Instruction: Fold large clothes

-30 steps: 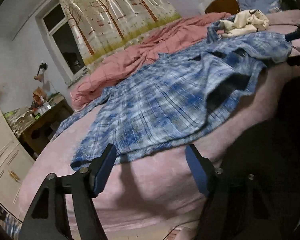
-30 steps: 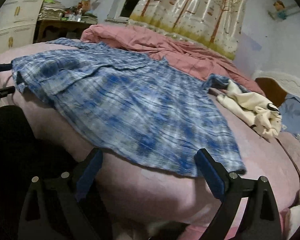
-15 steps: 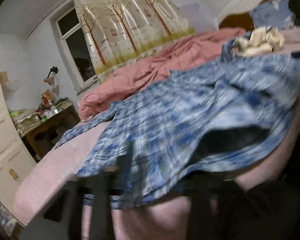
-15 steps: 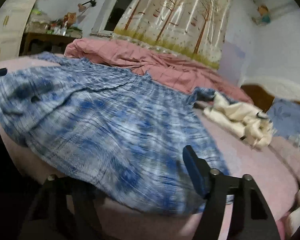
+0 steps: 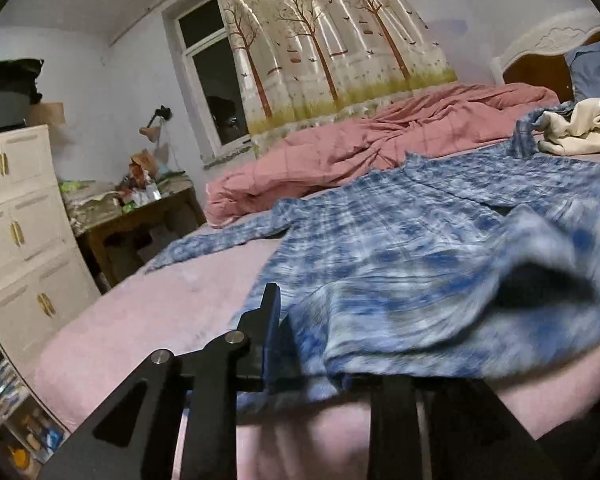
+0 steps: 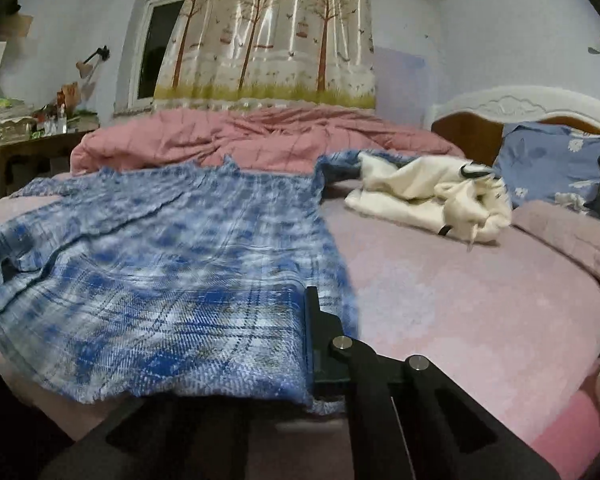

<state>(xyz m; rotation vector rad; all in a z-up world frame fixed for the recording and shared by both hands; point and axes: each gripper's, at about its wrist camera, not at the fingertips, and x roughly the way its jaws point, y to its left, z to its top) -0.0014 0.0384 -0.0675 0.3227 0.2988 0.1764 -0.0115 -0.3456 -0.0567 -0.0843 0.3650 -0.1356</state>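
Blue plaid shirt [image 6: 172, 280] rumpled on bed | L fingers [image 5: 300, 344] opening, hem between | R fingers [image 6: 296, 344] pinch hem

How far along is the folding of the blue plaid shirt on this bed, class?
Done: the plaid shirt lies spread on the pink bed, and both grippers have its near hem. In hand: the right gripper is shut on one hem corner; the left gripper has cloth between its jaws, which are opening slightly. Left: no fold is made yet, and the cream garment lies untouched.
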